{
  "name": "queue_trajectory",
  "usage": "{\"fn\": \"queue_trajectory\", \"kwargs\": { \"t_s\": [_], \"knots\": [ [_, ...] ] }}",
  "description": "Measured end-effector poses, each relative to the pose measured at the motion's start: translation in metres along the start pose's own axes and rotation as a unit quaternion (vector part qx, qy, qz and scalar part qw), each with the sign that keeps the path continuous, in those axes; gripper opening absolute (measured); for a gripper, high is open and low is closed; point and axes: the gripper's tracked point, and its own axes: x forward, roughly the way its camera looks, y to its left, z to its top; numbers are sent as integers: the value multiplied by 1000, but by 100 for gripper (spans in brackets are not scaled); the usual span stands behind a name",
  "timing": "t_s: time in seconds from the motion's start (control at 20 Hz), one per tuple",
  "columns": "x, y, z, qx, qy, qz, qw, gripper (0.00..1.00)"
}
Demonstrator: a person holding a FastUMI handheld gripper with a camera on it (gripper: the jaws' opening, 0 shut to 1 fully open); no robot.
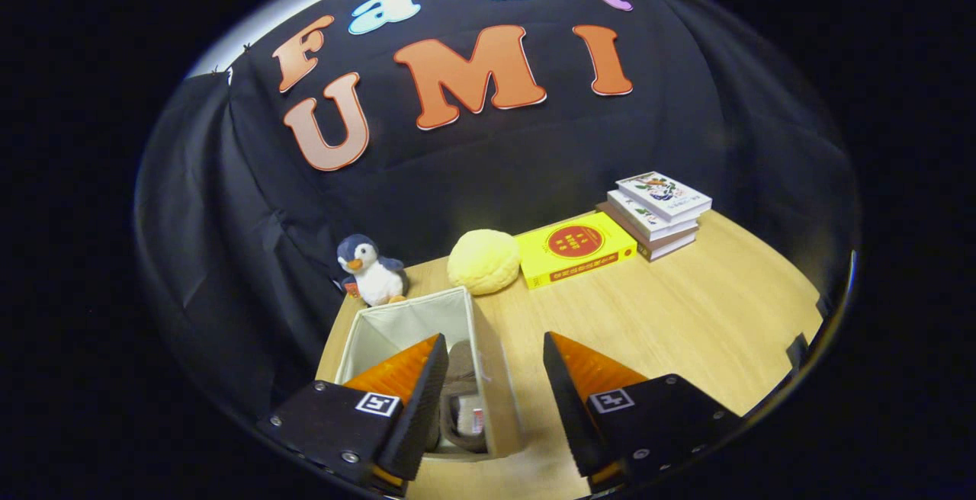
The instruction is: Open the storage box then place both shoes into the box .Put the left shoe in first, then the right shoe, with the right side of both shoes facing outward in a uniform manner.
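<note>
The jaws stood wide apart and held nothing, the gripper (494, 347) hanging above the near part of the wooden bench (686, 317). Below the left finger sat the storage box (499, 401), a pale fabric bin with its top open, so that its light lining showed. Inside it, just beside the left finger's inner edge, lay a greyish-brown shoe (461, 397); part of it was hidden by that finger, and which shoe it was and which way it faced could not be told. The box's right wall lay in the gap between the two fingers, while the right finger hung over bare bench. Beyond the box, against the black cloth wall, a small plush penguin (371, 271) stood upright near the bench's far left corner. To its right, a round yellow plush ball (483, 261) rested just past the box's far rim, touching or nearly touching a yellow book (576, 248) lying flat. Farther right, a stack of books (657, 212) sat close behind the yellow one.
</note>
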Motion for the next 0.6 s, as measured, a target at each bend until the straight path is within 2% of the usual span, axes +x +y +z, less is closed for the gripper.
{"fn": "queue_trajectory", "kwargs": {
  "t_s": [0.1,0.2,0.6],
  "knots": [
    [-8,-18,17,-14,-17,-12,1000,88],
    [-17,-36,37,-27,-34,-21,999,97],
    [-47,-106,96,-67,-89,-43,993,98]
  ]
}}
